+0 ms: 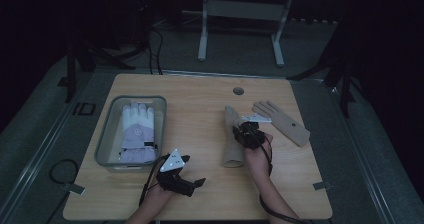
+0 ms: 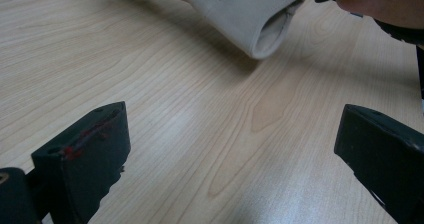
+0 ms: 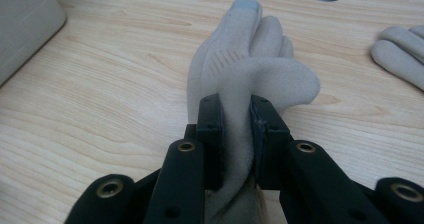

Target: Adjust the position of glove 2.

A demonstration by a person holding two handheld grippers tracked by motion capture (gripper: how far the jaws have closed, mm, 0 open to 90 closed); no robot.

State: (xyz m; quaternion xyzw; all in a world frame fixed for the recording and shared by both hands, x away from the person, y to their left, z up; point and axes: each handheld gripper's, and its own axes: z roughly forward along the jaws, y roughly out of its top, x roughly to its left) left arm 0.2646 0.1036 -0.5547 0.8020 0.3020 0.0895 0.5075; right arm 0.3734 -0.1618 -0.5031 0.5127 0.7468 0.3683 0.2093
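We've got the right gripper clamped on the beige glove, long axis toward the table's far edge, bin off left.

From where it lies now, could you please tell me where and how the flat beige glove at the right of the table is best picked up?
I'd grip the beige glove at its cuff end, coming from above on the near right side. It lies flat and palm-spread, with the cuff toward the table's near right edge, and that end looks freest: its fingers lie close to the right tool, which is pinching the other glove.
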